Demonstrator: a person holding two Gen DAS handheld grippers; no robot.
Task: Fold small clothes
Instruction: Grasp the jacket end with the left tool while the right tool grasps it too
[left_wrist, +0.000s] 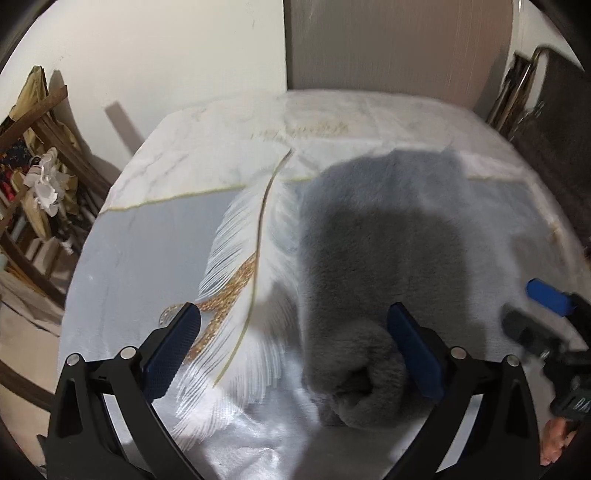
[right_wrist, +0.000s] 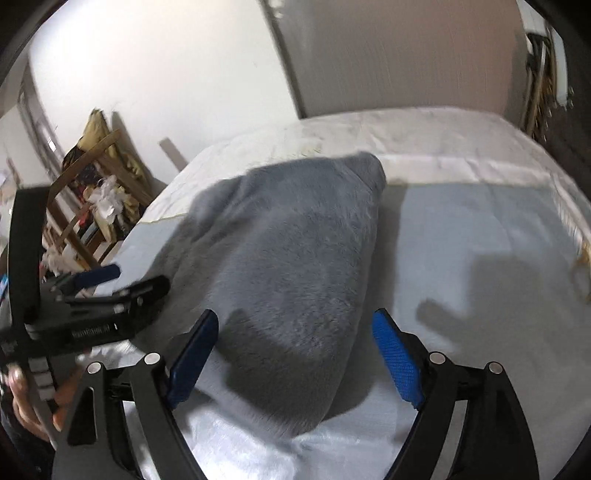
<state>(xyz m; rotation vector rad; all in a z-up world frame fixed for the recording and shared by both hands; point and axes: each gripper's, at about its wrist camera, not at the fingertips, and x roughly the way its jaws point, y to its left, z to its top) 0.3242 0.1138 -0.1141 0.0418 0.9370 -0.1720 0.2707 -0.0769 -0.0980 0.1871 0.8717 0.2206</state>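
Black grippers, blue ribbed fingers, silver screws.

A white wall stands behind the bed, beside a beige panel. At the left, a wooden shelf holds many mixed things. The bed cover has a feather print.

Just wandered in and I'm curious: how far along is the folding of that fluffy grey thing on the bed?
Partly done, it seems. The grey fleece garment lies on the feather-print bedspread with its near end already rolled or doubled over. Nothing is gripped: the left hand-held gripper and right hand-held gripper both hover open. Left to do, probably: further folds, since it is still long.
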